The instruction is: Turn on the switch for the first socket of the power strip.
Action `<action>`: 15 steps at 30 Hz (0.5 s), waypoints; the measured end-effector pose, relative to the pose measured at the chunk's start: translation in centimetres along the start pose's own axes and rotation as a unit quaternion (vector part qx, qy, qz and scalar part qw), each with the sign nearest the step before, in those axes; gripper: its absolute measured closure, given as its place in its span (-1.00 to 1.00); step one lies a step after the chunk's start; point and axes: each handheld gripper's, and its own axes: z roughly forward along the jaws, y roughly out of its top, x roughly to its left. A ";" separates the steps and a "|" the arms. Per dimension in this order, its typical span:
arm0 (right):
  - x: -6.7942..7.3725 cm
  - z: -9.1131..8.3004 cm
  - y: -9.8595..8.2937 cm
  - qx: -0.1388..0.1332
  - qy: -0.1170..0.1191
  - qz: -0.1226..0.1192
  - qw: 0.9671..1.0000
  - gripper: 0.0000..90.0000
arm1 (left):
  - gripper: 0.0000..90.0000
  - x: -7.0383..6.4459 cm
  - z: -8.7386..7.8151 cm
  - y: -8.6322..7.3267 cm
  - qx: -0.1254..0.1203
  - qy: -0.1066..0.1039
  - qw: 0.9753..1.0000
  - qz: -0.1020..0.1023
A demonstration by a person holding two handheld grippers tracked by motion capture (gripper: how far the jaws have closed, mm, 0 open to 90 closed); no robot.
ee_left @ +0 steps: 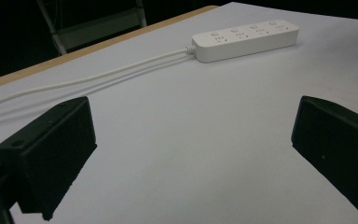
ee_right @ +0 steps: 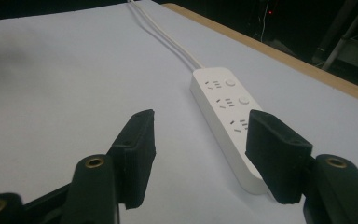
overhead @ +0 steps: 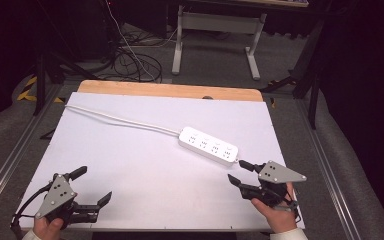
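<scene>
The step in hand is judged to be an approach of the right tool (overhead: 238, 171) toward the near end of the power strip (overhead: 208, 146); its jaws are spread wide and nothing is held between them, and in the right gripper view one jaw already overlaps the strip's near end while the other stands over bare surface beside it. For a sound grip, the jaws are best brought astride the narrow width of the body — not its length — and lowered until the pads sit on the two long side walls; closing should be delayed until both pads are level with the casing, since a high grip on the rounded top edge could slip. The cord (overhead: 120, 120) is best left slack, so that the strip is not dragged askew.

The left tool (overhead: 94, 186) is also held wide open and empty, low over the near left part of the tabletop (overhead: 145, 200), well apart from the strip; it could be kept there or brought in to steady the cord end.

The strip lies flat on the white tabletop, right of centre, set at an angle; it is a long white block with rounded corners, a row of sockets — each with a round button beside it; the white cord runs from its far end toward the far left corner
</scene>
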 end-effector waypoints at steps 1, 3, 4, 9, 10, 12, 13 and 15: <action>-0.1 0.0 0.3 -0.002 0.000 -0.001 1.000 -0.06 | -0.99 0.0 0.0 0.0 0.000 0.000 1.000 0.000; -0.2 0.0 0.8 -0.003 0.002 -0.002 1.000 -0.05 | -0.99 0.0 0.0 0.0 0.000 -0.001 1.000 0.001; -0.3 0.1 1.0 -0.004 0.003 -0.003 1.000 -0.05 | -0.99 0.0 0.0 0.0 0.000 0.000 1.000 0.001; -0.5 0.2 1.9 -0.009 0.007 -0.006 1.000 -0.04 | -1.00 0.0 0.0 0.0 0.000 0.000 1.000 0.001; -0.5 0.2 2.1 -0.010 0.008 -0.006 1.000 -0.03 | -0.99 0.0 0.0 0.0 0.000 0.000 1.000 0.000; -0.7 0.2 2.3 -0.012 0.010 -0.007 1.000 -0.03 | -0.99 0.0 0.0 0.0 0.000 0.000 1.000 0.000; -0.7 0.3 2.5 -0.011 0.010 -0.007 1.000 -0.02 | -1.00 0.0 0.0 0.0 0.000 0.000 1.000 0.001; -0.8 0.3 2.7 -0.009 0.009 -0.010 1.000 -0.03 | -0.99 0.0 0.0 0.0 0.001 -0.001 1.000 0.001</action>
